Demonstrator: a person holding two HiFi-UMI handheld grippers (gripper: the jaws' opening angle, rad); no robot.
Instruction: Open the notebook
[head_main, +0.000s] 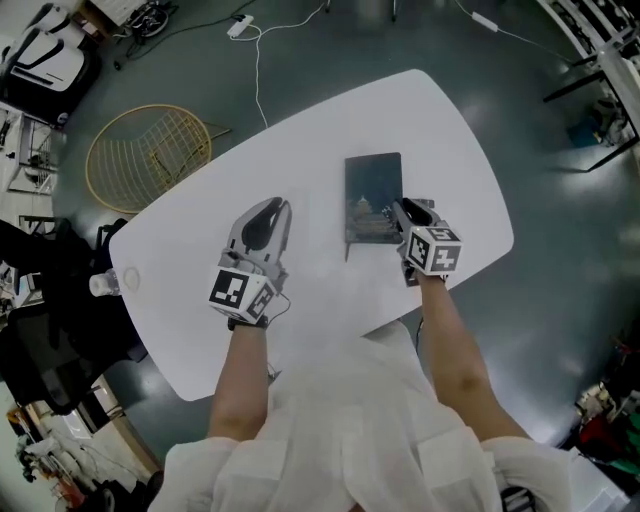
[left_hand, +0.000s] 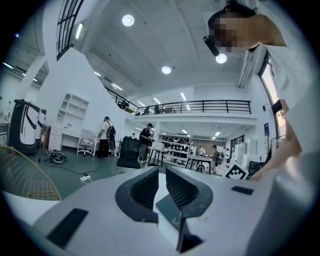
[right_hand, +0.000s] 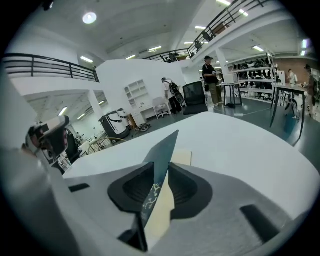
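Much of the head view is taken up by a dark grey-green floor, on which a white table with rounded corners is set at a slant. A round yellow wire chair is seen on the floor beyond the table's far left edge, and a thin white cable is trailed across the floor past it.

On the table, right of its middle, a dark teal notebook is laid flat. The left gripper is held low over the bare table top, well to the left of the notebook, and is pointed level and away from the person. Its jaws are parted by a narrow gap, through which only the white table is seen; nothing is gripped.

The right gripper is brought to the notebook's near right corner and is tilted downward. In the right gripper view the notebook's cover is pinched between the two pads and is raised on edge, its teal outer face turned left and its cream inner face turned right. A cream page is exposed beyond the jaws, flat beside the lifted cover.
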